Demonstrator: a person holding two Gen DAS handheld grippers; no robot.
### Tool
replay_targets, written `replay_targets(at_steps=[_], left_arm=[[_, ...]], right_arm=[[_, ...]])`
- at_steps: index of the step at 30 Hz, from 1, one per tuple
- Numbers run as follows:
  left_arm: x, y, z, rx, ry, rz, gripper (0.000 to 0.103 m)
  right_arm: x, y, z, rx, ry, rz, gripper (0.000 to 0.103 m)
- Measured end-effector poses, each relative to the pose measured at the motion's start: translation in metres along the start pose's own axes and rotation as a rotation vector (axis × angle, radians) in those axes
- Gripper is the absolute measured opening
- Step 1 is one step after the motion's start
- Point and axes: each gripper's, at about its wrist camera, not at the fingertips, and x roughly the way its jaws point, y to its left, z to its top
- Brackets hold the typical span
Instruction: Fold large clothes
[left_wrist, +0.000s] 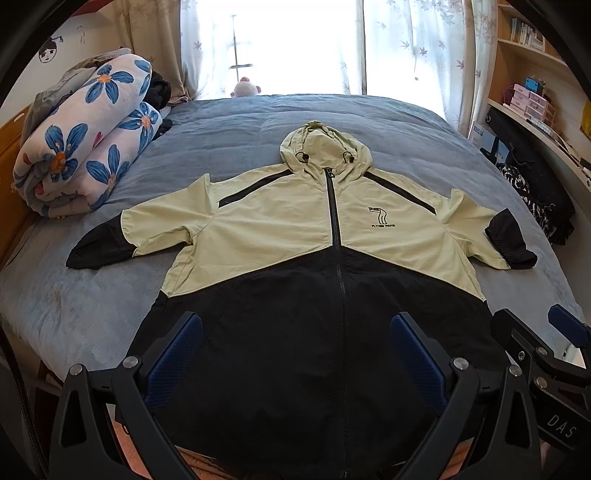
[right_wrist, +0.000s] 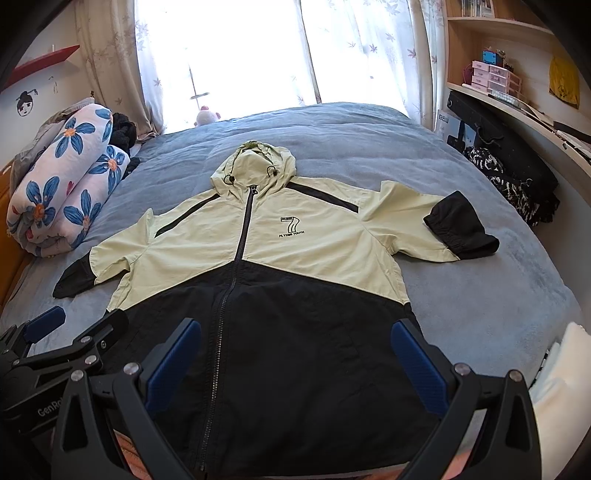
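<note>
Jacket (left_wrist: 295, 236) flat on bed (left_wrist: 92, 310), hood toward frame top, hem at bottom under left tool (left_wrist: 295, 354) and right tool (right_wrist: 295, 354), both spread wide, empty.

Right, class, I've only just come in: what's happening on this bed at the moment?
A person holds a two-finger gripper in each hand over a hooded jacket spread flat, zipped and face up on the bed, sleeves out to the sides. The left gripper and right gripper are both open above the black hem, gripping nothing. No fold shows yet. A rolled floral quilt lies at the bed's left edge.
</note>
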Motion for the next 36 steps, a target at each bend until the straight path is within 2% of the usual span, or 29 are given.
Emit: replay_targets(at_steps=[24,32,36], left_arm=[[0.009,-0.007,0.005,0.009,0.012,-0.009,0.101],[0.022,-0.025,0.02,0.029,0.021,-0.017,0.101],[0.031,-0.034,0.034,0.033,0.022,-0.02,0.101]], right_arm=[[0.001,0.0,0.003,0.005,-0.008,0.02,0.103],[0.004,-0.009,0.017,0.016,-0.07,0.055,0.103],[0.007,-0.021,0.029,0.035,-0.111,0.041,0.103]])
